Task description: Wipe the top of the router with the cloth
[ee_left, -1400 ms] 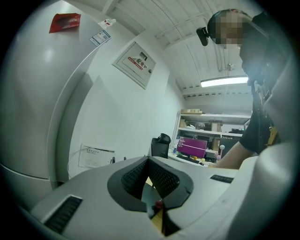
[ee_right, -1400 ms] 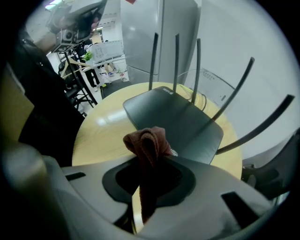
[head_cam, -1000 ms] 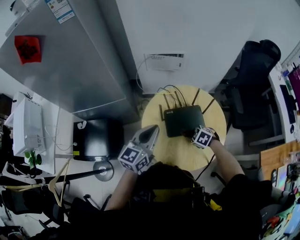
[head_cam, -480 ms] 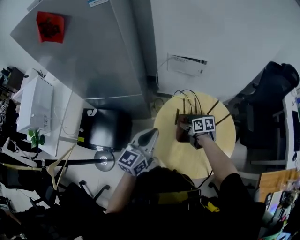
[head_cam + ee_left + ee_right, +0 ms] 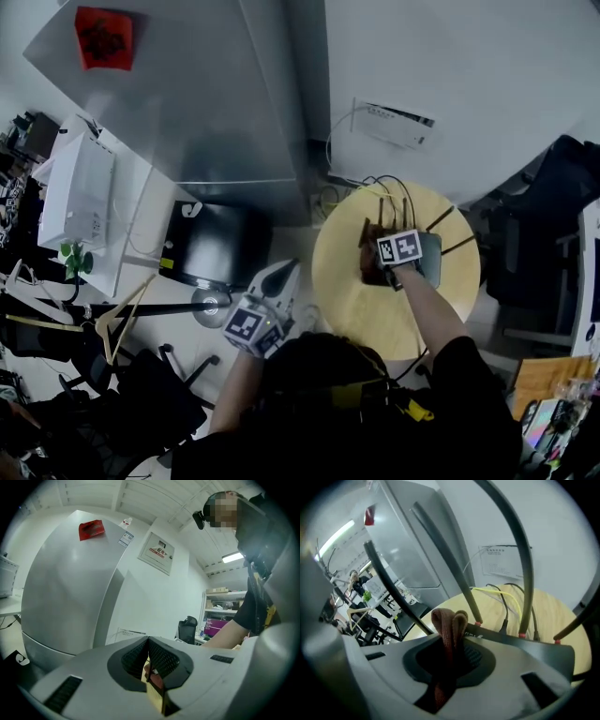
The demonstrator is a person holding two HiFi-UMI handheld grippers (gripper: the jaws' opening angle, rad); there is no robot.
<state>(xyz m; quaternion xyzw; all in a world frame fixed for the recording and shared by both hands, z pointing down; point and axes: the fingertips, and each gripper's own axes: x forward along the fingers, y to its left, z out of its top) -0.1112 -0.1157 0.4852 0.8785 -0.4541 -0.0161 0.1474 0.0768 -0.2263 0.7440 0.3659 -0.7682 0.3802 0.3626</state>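
Observation:
A black router (image 5: 429,255) with several upright antennas lies on the round wooden table (image 5: 352,300). My right gripper (image 5: 380,265) is shut on a brown cloth (image 5: 449,629) and rests on the router's left part, the cloth folded up between the jaws. In the right gripper view the router's back edge (image 5: 520,641) and antennas (image 5: 526,564) stand just ahead. My left gripper (image 5: 283,277) hangs off the table's left side, jaws closed with nothing in them.
A large grey cabinet (image 5: 202,103) stands left of the table, a black box (image 5: 211,248) at its foot. A white wall unit (image 5: 394,124) with cables sits behind the table. A black office chair (image 5: 553,216) is at the right. A lamp base (image 5: 211,305) stands on the floor.
My right gripper has slid with the cloth from the router's front right corner across to its left part. The left gripper drifted slightly down and left; the head view shifted.

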